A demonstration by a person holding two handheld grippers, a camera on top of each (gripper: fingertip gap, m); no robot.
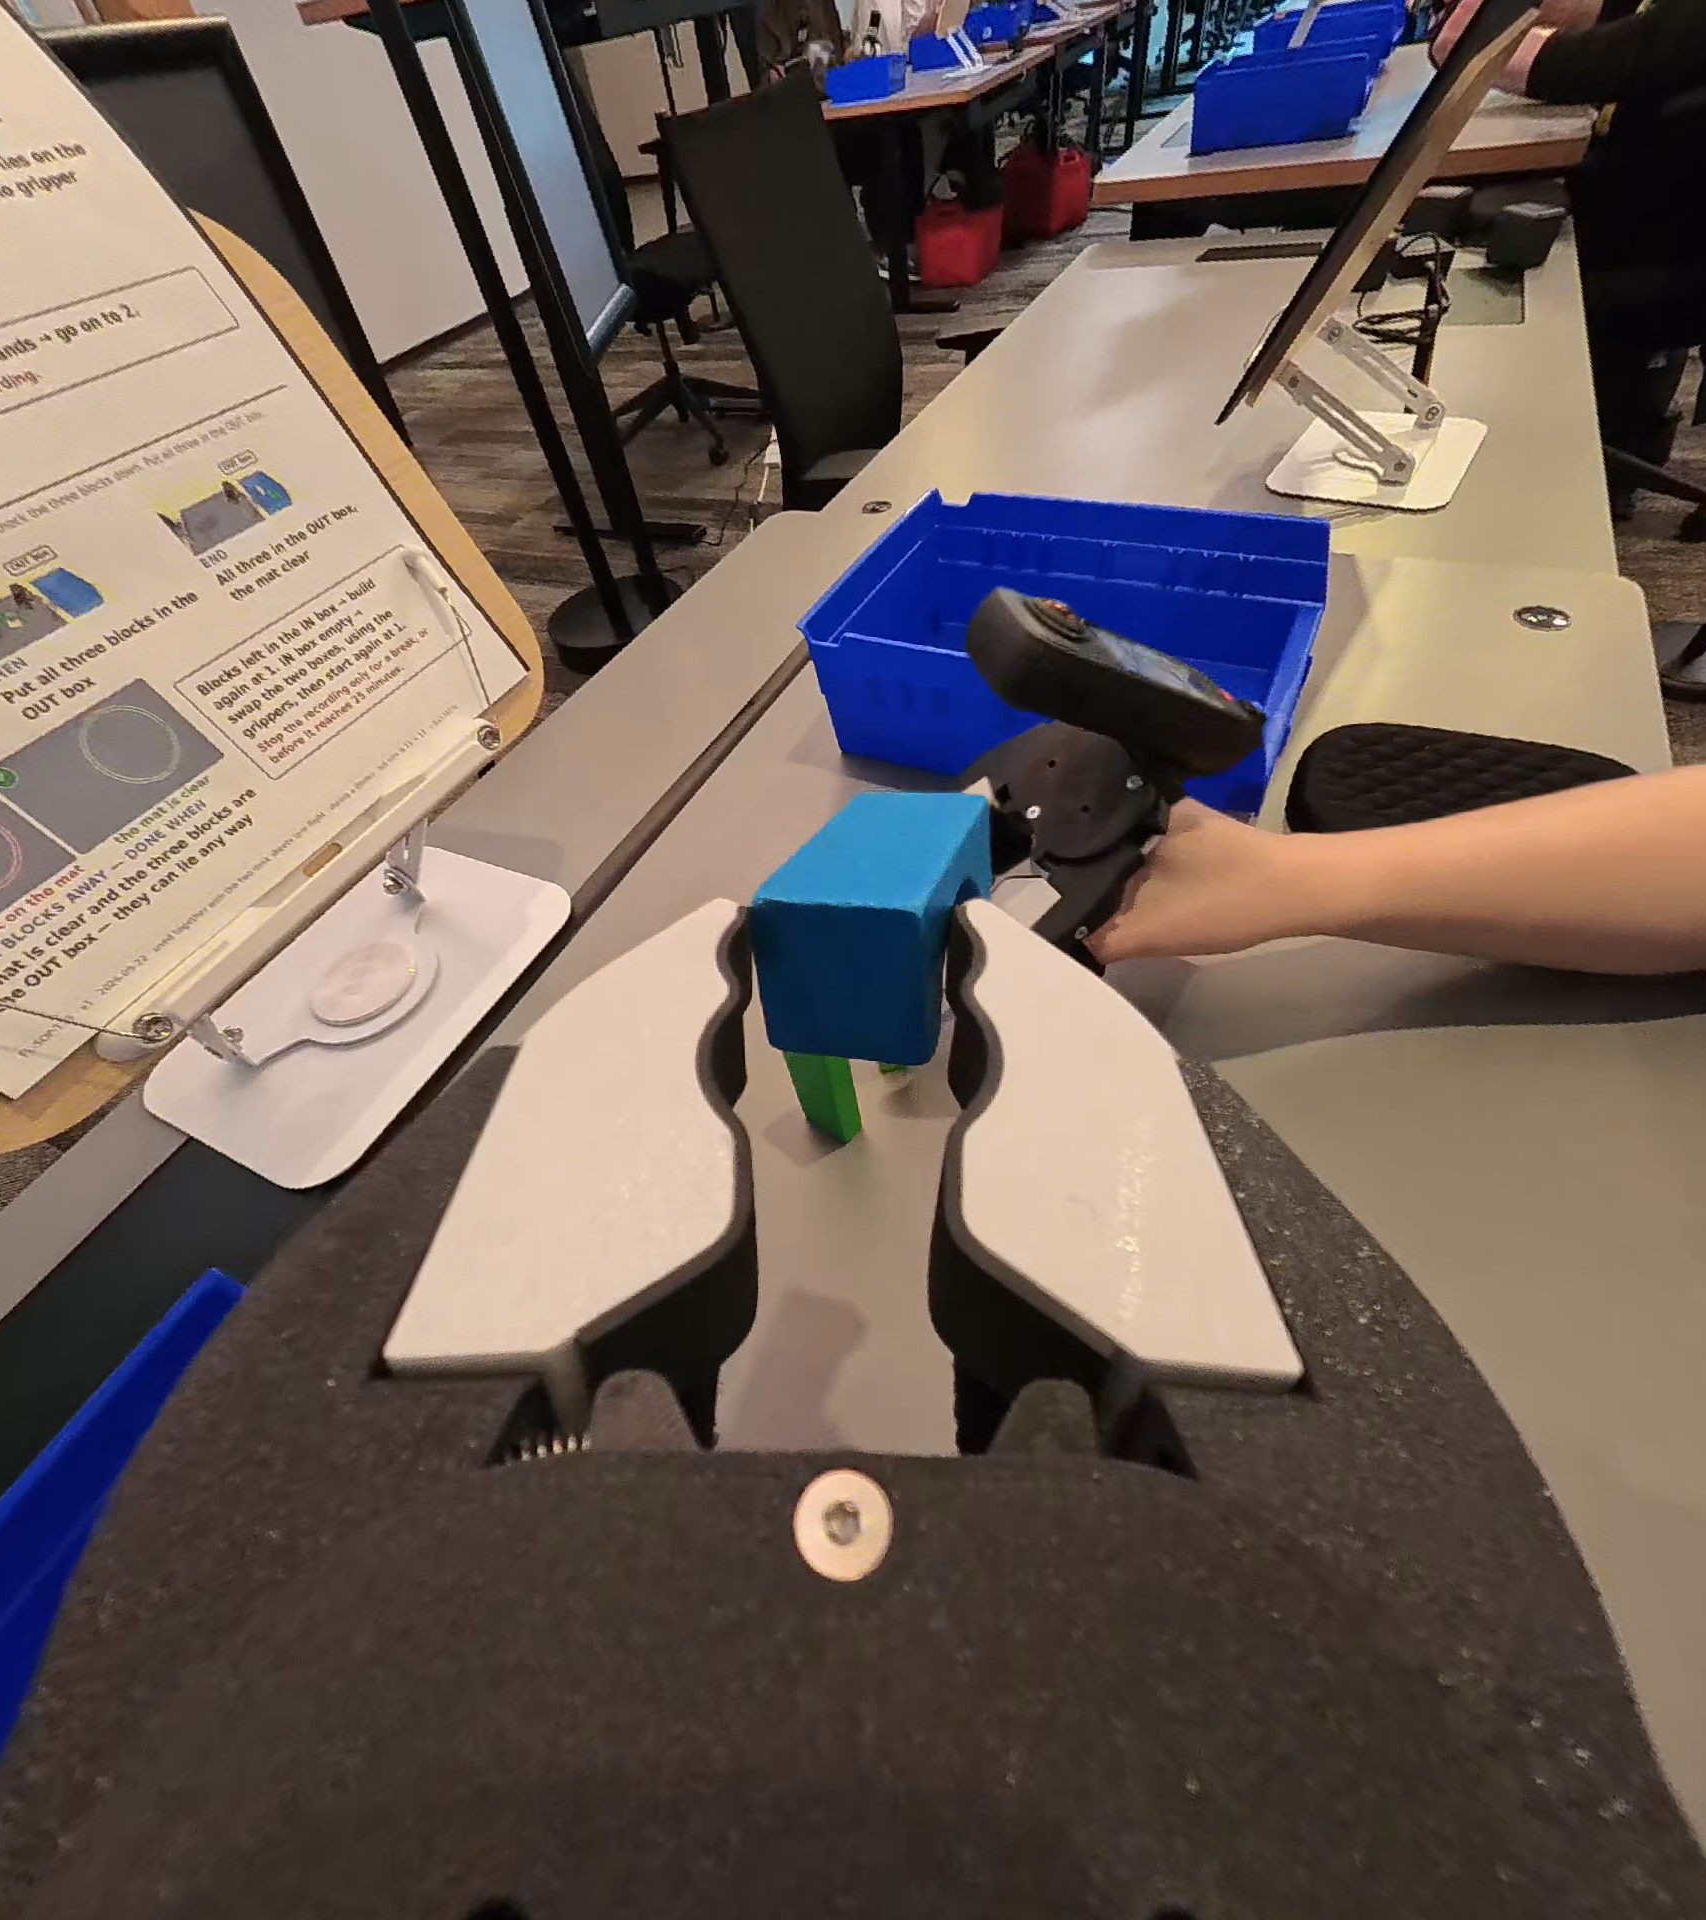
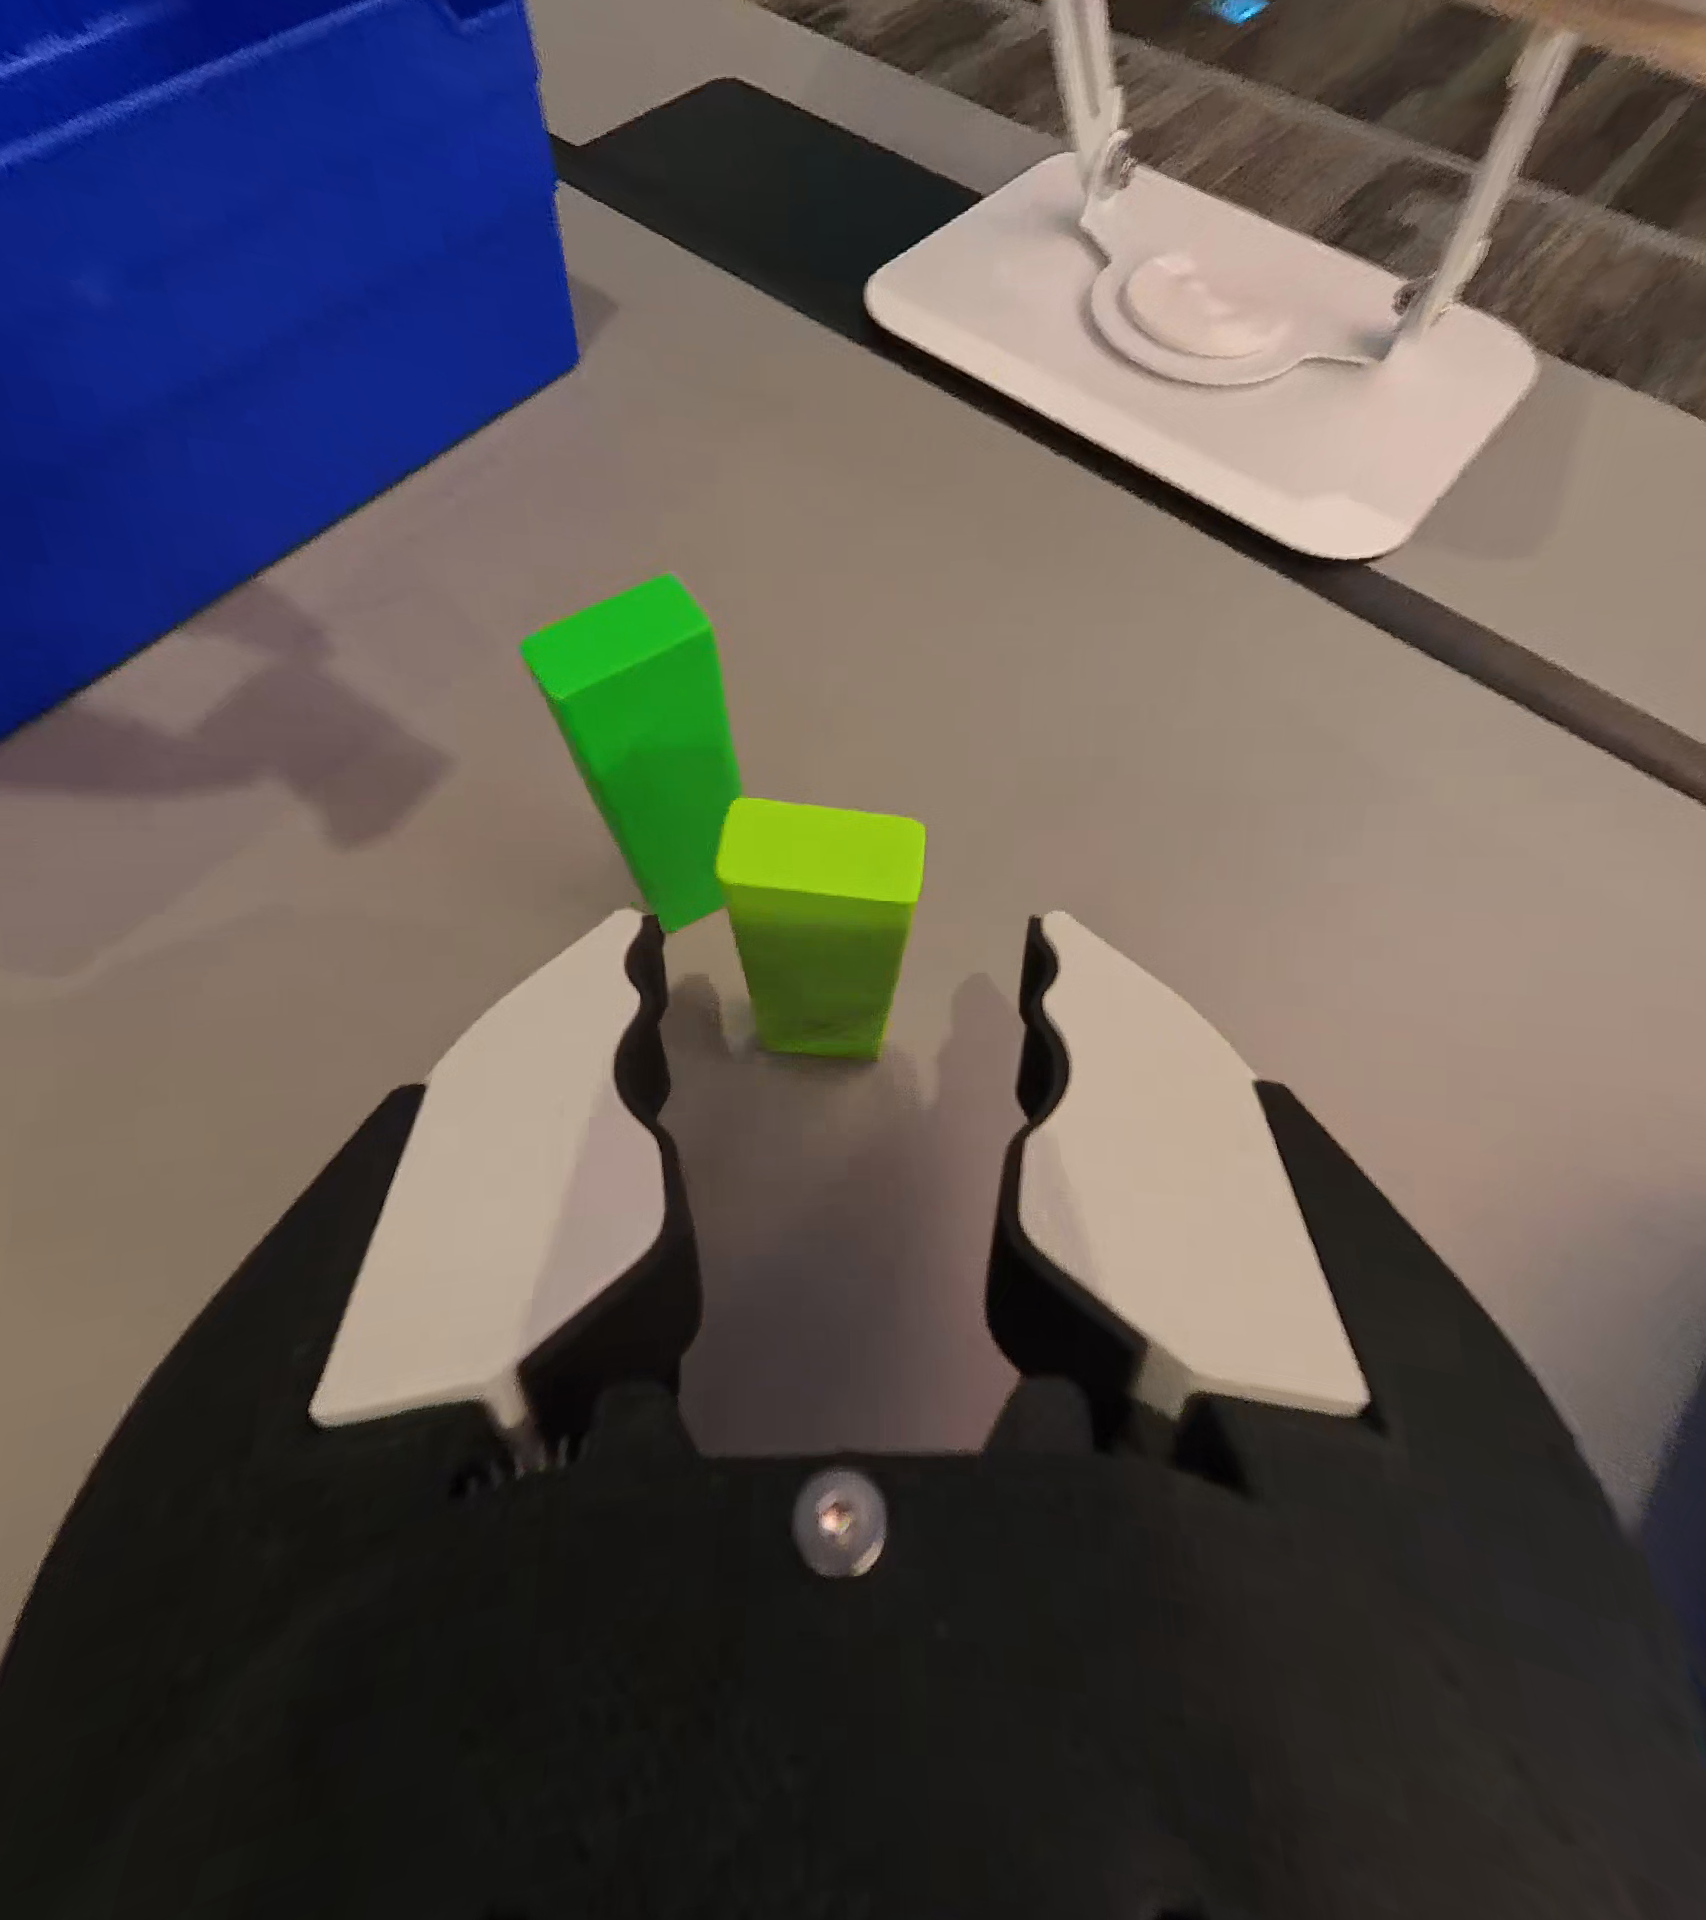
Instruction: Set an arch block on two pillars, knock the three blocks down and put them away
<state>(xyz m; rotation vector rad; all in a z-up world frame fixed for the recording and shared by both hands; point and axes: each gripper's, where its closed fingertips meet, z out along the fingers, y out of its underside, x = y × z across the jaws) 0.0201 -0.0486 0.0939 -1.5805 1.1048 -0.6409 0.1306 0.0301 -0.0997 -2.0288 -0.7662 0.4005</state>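
The left gripper (image 1: 849, 977) pinches the blue arch block (image 1: 864, 935) between its fingertips and holds it in the air above the two green pillars. The right gripper (image 2: 844, 966) has its fingers spread with nothing between them; the lighter green pillar (image 2: 821, 935) stands just ahead of the gap.

Both pillars stand upright on the grey desk (image 2: 1140, 779), close together, the darker green pillar (image 2: 646, 748) a little farther off. So the pillars look ready, but the arch is not yet set down on them. Still to come, as I judge it: lowering the arch, letting go, knocking all three down and putting them into a blue box (image 1: 1067, 623).

The left wrist view shows the arch, the open blue box toward the desk's far edge, and the instruction sheet on its white stand (image 1: 361, 997); it shows only one pillar clearly. The right wrist view shows both pillars plainly, but not the arch.
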